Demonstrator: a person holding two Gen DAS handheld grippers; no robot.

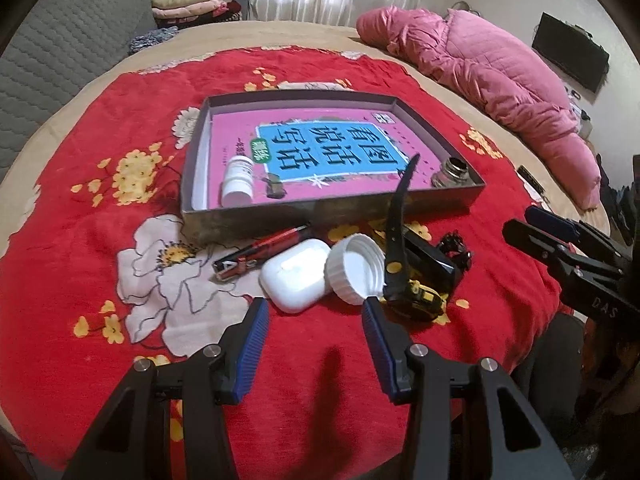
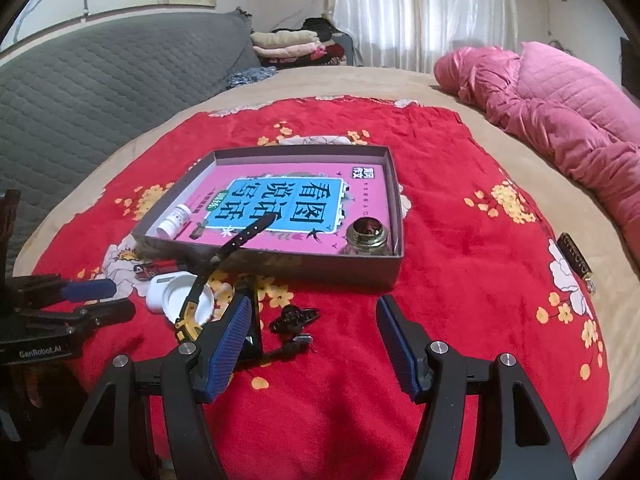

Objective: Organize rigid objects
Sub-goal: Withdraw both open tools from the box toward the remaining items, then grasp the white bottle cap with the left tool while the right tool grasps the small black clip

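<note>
A: Where are the things?
B: A grey box [image 1: 328, 216] on the red blanket [image 1: 80, 240] holds a pink book [image 1: 320, 148], a white bottle [image 1: 238, 180] and a jar [image 1: 452, 174]. A white case [image 1: 294, 276], a white cap [image 1: 354, 268] and a watch [image 1: 400, 240] lie just in front of it.
A: And the grippers?
B: The left gripper [image 1: 316, 316] and the right gripper [image 2: 314, 316] are both spread apart, holding nothing.
</note>
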